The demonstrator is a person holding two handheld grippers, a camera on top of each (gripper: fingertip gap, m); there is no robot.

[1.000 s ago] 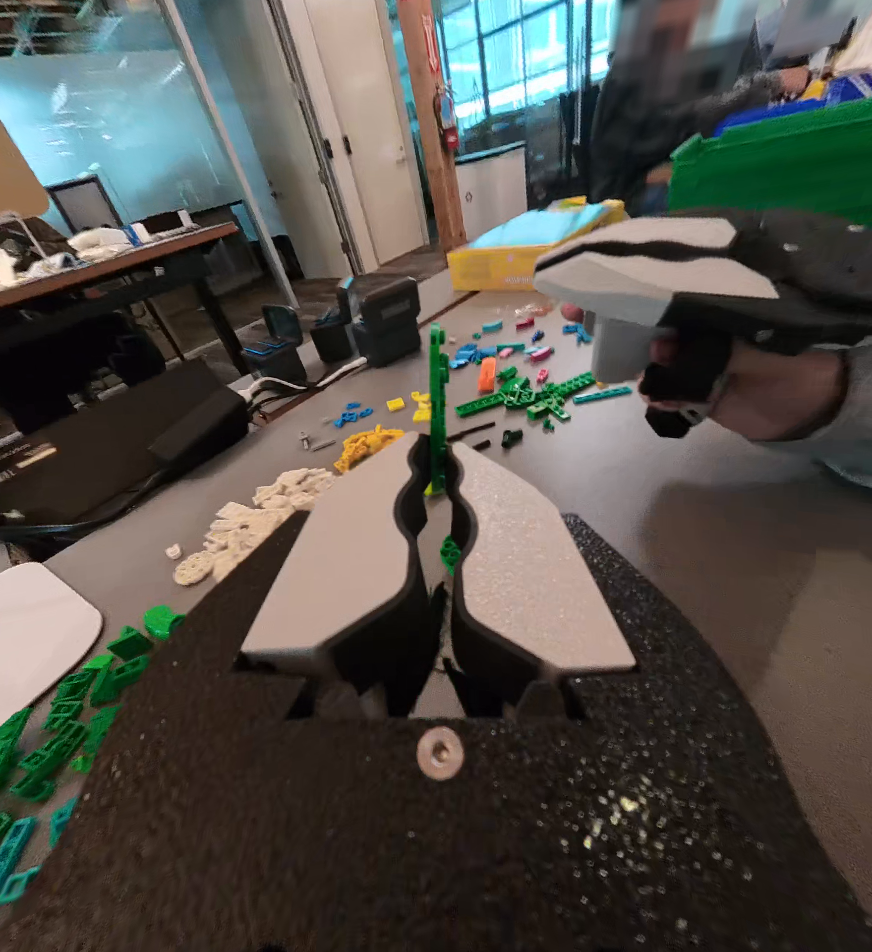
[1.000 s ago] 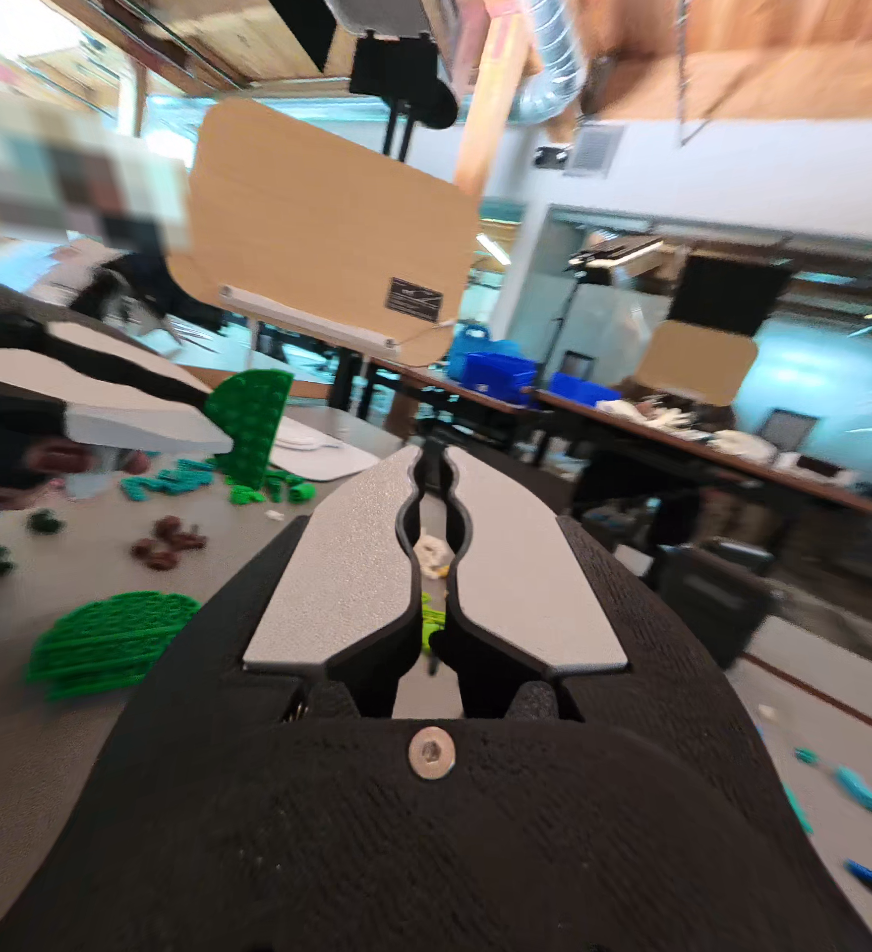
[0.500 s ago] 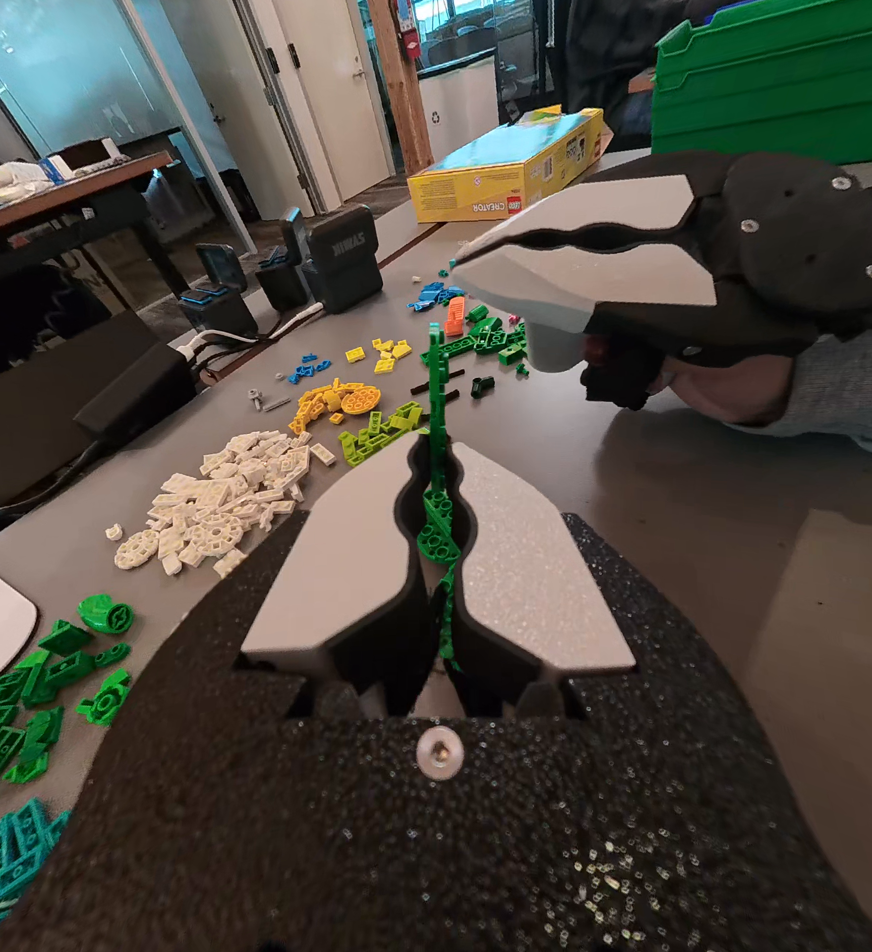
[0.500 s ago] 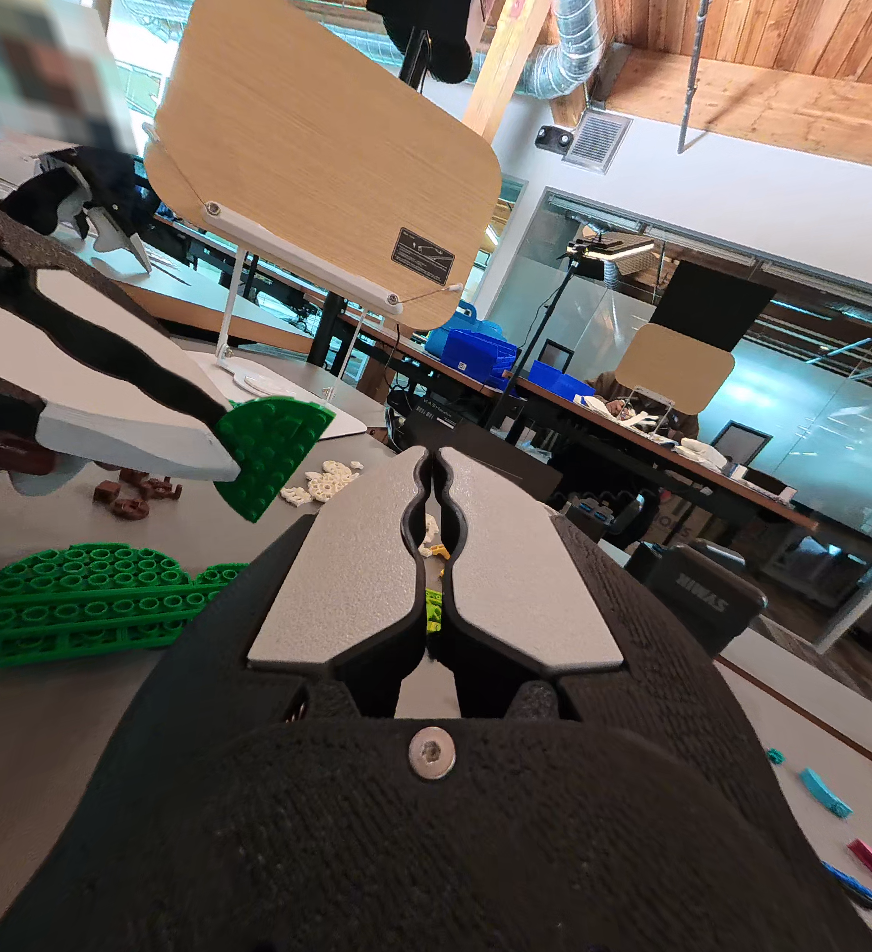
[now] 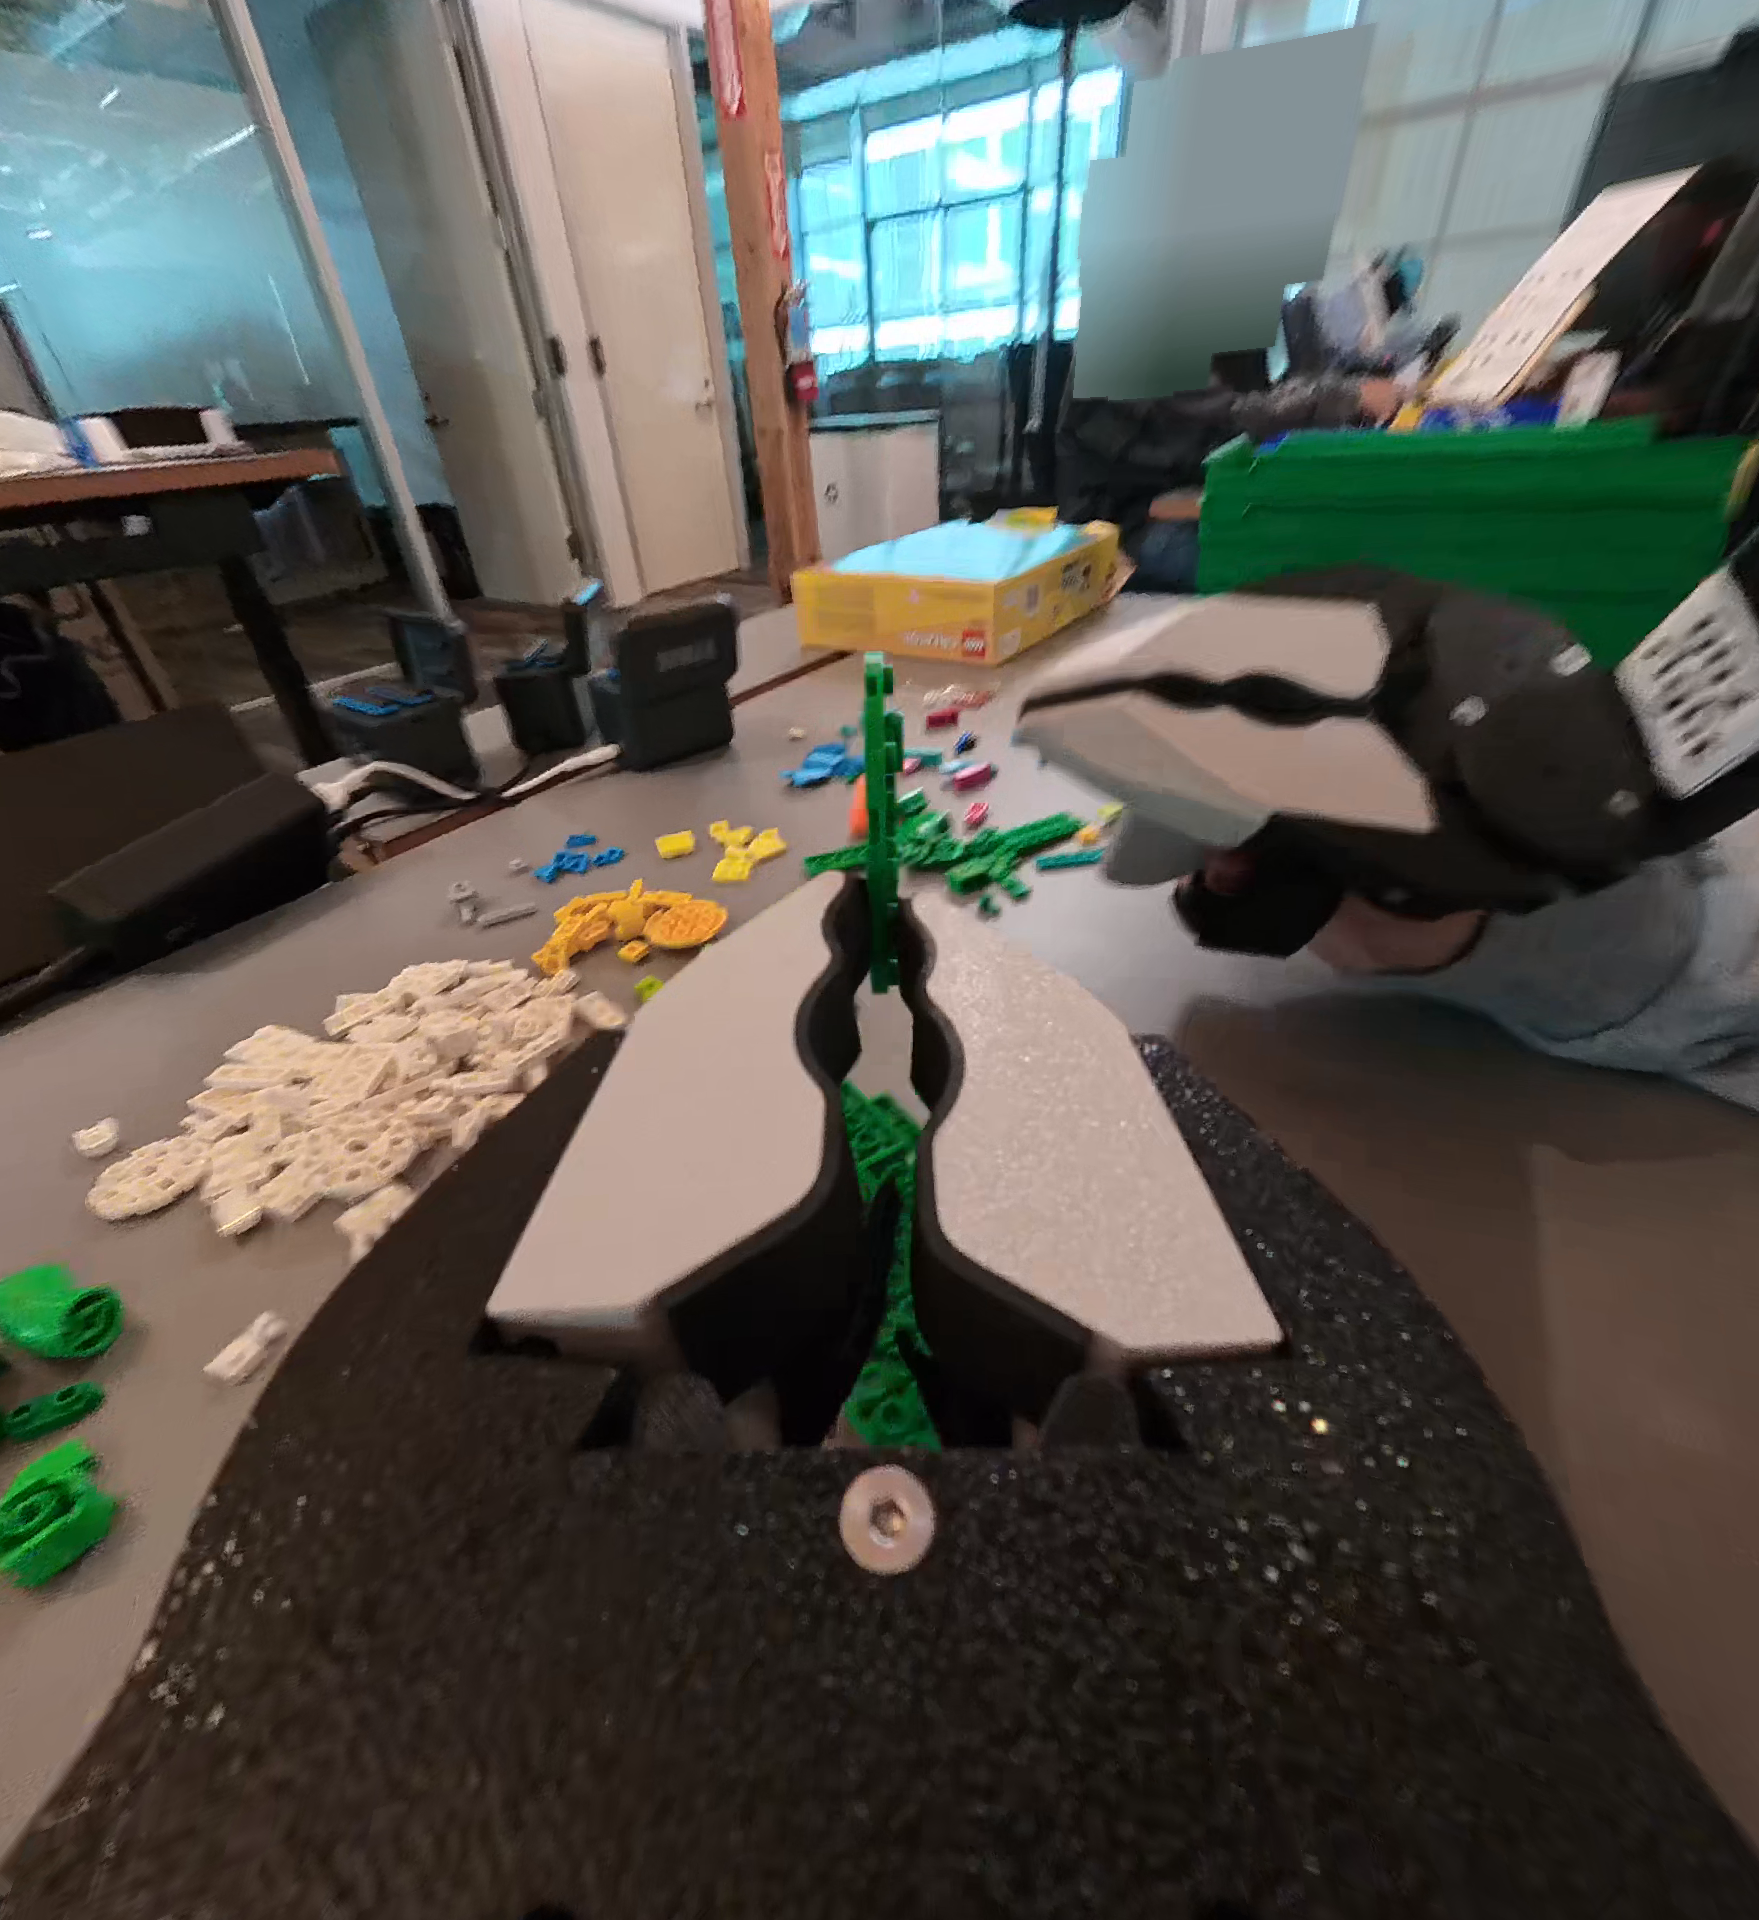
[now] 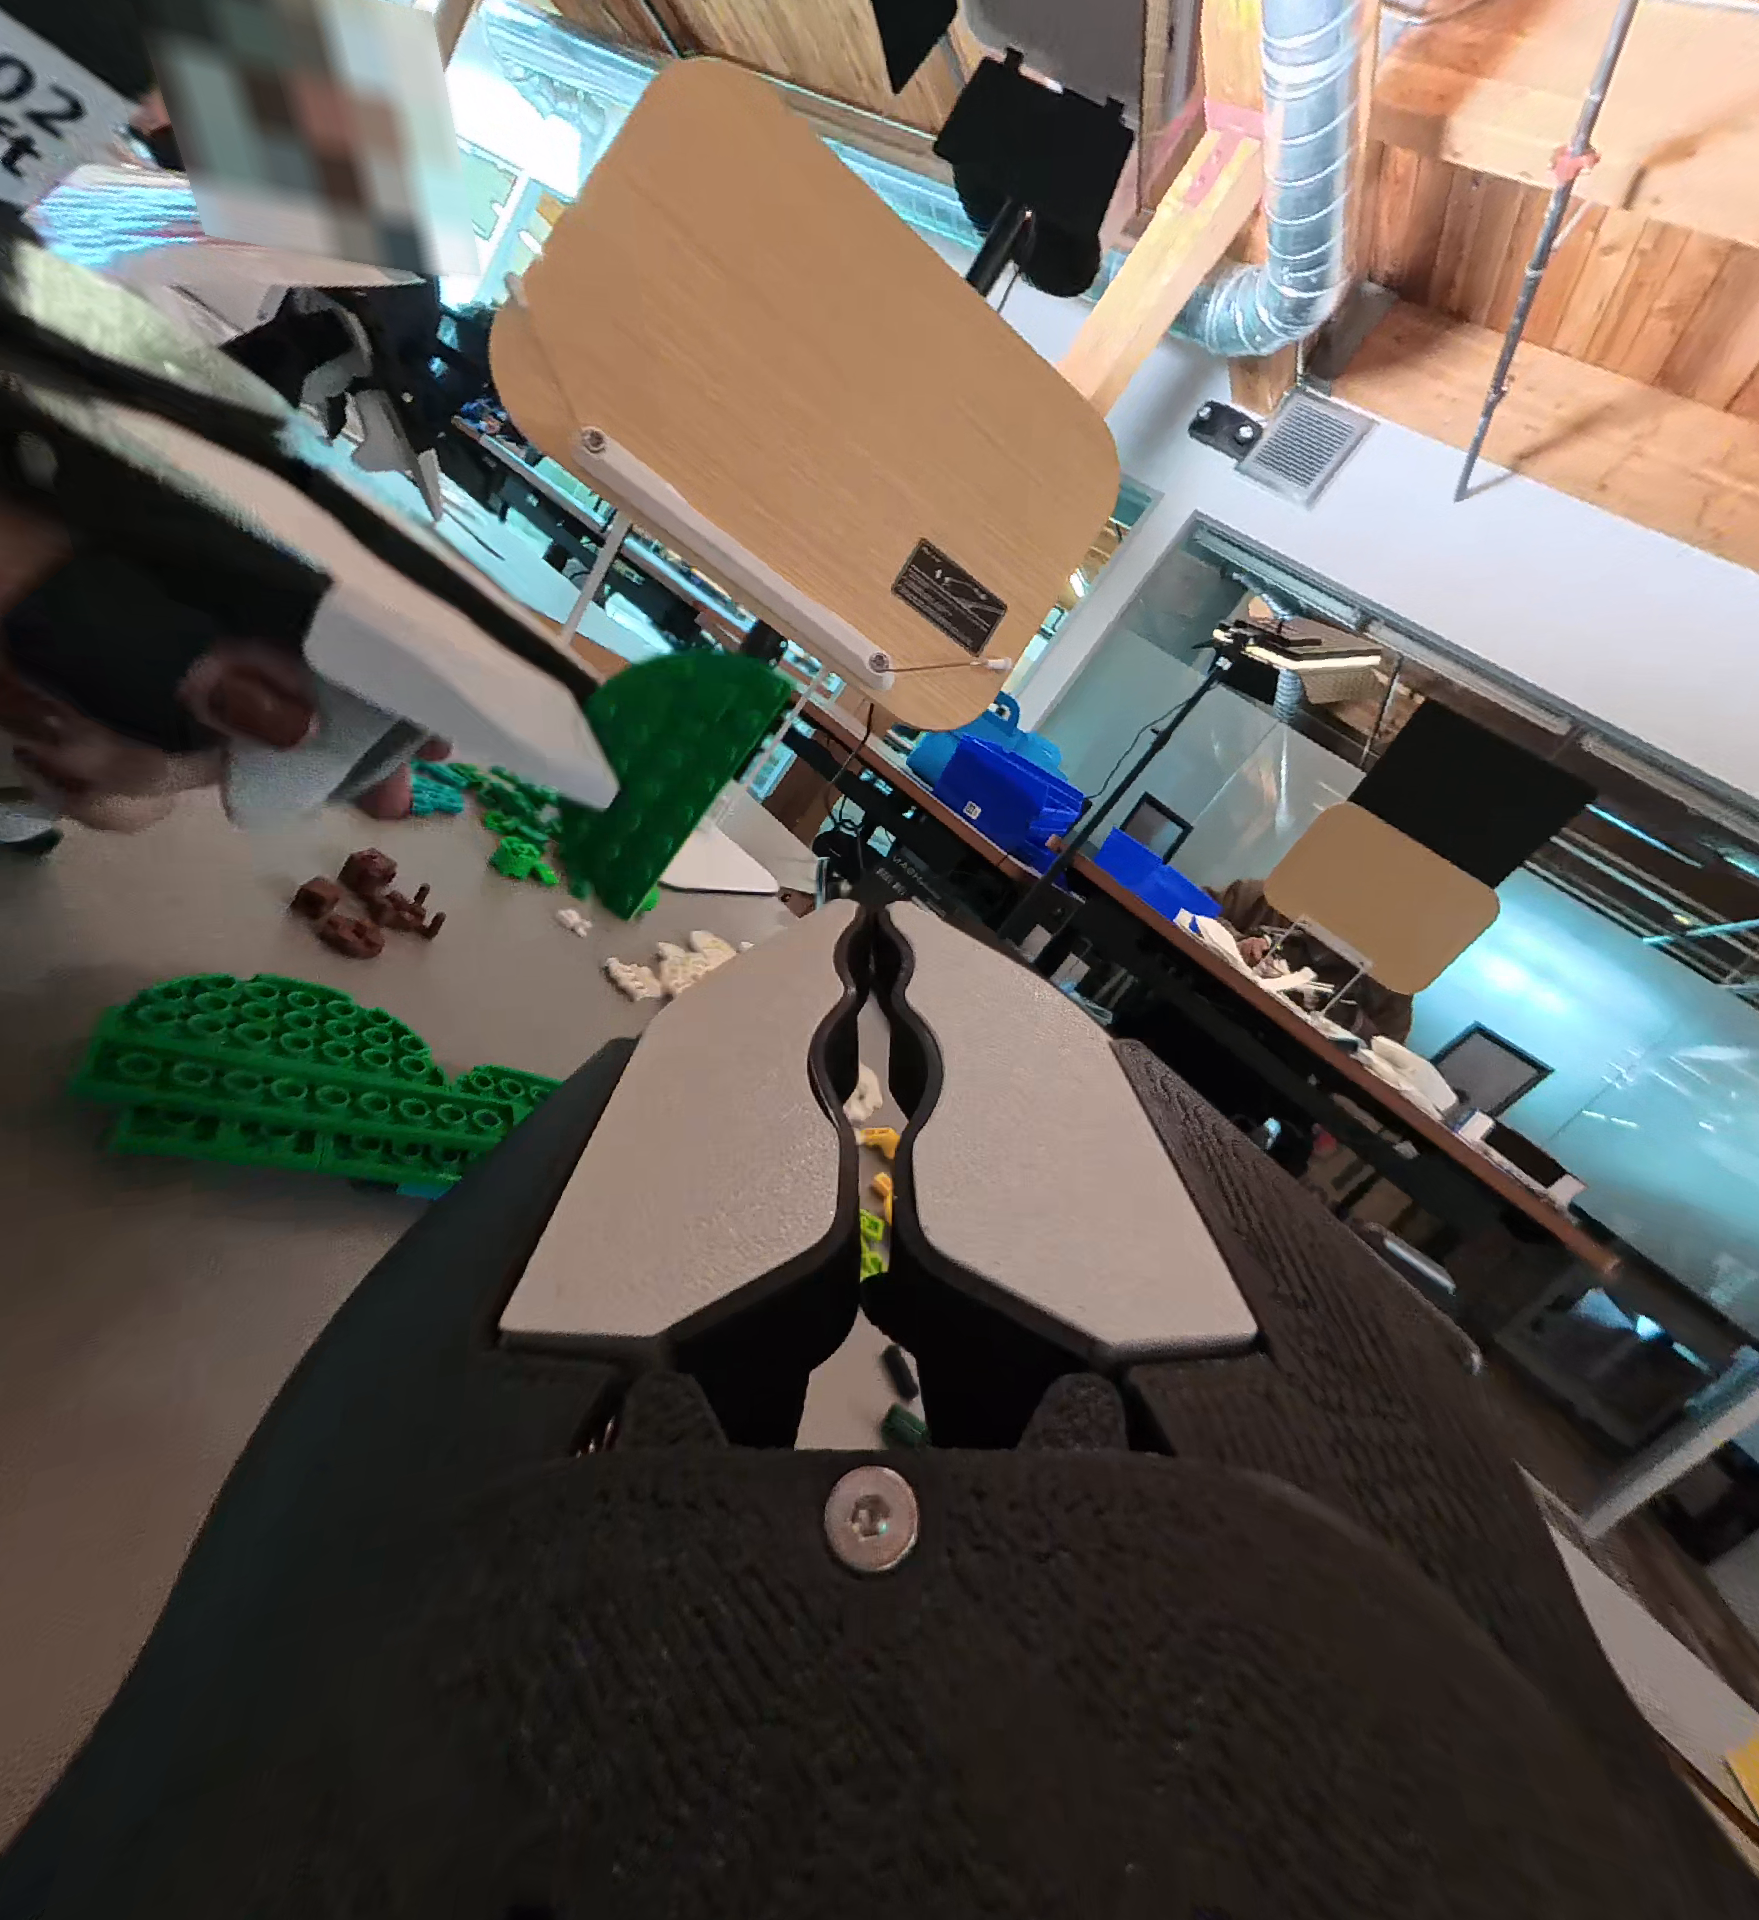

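Left jaws clamp green plate (image 5: 880, 821) edge-on, long axis upright | right jaws closed, bare

gripper (image 5: 880, 904): black textured body | grey fingers (image 5: 709, 1101) | silver screw | grey sleeve (image 5: 1623, 987)

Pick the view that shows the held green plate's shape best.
Right wrist view: the green plate shows its studded, rounded face beyond the left gripper. Left wrist view shows it only edge-on, a thin strip between the fingers.

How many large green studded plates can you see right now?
2: one green plate clamped in the left gripper, raised; one flat green plate assembly on the table. More may be hidden.
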